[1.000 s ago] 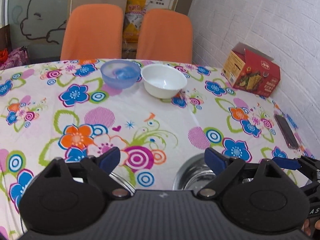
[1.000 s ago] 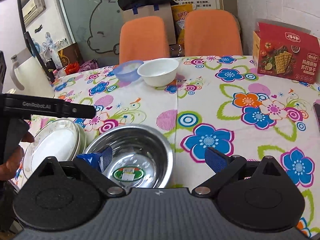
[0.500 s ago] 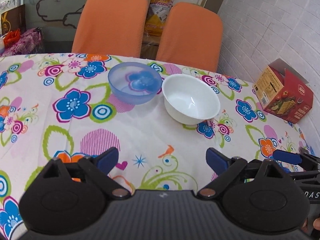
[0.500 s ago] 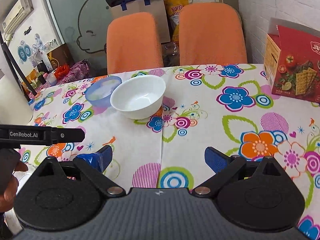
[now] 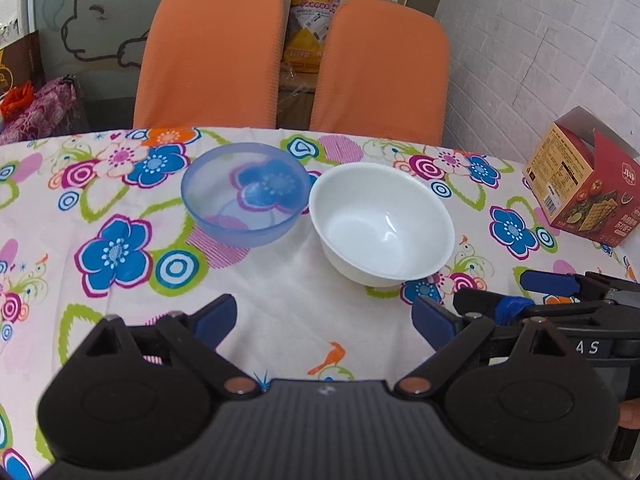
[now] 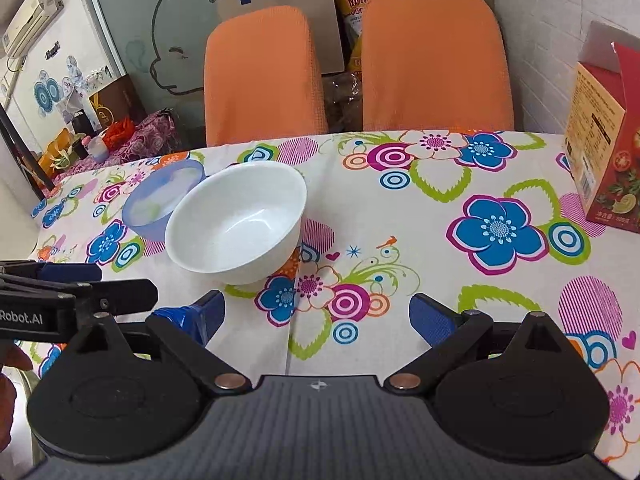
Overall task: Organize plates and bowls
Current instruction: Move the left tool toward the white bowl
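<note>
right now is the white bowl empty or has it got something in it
Empty. The white bowl stands upright on the tablecloth, and both views show only its bare glossy inside.

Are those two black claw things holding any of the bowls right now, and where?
No, nothing is held. The left gripper and right gripper are both open over the tablecloth, short of the white bowl and blue bowl.
</note>
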`<action>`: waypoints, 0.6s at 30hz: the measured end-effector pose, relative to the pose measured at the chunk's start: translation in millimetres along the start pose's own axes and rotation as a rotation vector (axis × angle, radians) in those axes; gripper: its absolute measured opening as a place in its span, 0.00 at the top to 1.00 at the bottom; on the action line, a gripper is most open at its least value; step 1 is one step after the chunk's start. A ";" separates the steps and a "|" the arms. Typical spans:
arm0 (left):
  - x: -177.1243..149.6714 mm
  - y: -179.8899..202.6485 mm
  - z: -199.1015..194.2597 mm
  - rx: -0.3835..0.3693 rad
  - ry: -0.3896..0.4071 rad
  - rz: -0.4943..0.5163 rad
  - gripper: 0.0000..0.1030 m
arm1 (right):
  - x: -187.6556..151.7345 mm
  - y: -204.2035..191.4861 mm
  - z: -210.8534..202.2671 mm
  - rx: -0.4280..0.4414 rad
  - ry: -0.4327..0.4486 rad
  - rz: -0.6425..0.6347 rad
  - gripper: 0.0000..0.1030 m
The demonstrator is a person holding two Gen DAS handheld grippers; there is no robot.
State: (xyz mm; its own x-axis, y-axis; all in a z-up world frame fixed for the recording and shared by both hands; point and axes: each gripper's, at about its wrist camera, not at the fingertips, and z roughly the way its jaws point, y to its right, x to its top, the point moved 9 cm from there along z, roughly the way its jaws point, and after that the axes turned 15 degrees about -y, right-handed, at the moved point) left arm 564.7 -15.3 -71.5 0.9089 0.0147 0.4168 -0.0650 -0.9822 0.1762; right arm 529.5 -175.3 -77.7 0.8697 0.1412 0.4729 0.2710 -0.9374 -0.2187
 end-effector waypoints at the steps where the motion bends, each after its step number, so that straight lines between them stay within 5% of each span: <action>1: 1.1 0.1 1.5 0.003 -0.002 -0.001 0.09 | 2.5 -0.2 0.3 0.008 0.007 0.001 0.16; 7: 15.5 -2.2 5.5 -0.077 -0.005 -0.082 0.09 | 20.8 2.3 6.6 0.033 0.028 0.002 0.16; 14: 38.0 -10.7 19.8 -0.244 -0.039 -0.373 0.09 | 42.8 7.1 19.2 -0.032 0.049 -0.032 0.16; 18: 44.4 -8.2 34.8 -0.226 -0.077 -0.427 0.09 | 55.6 2.3 33.6 -0.045 0.043 -0.084 0.16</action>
State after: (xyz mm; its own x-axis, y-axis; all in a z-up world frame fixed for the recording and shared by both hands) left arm 619.9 -13.1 -85.5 0.9010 0.3853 0.1995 0.2403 -0.8259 0.5100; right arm 592.4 -158.8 -80.6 0.8262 0.2069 0.5241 0.3224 -0.9364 -0.1384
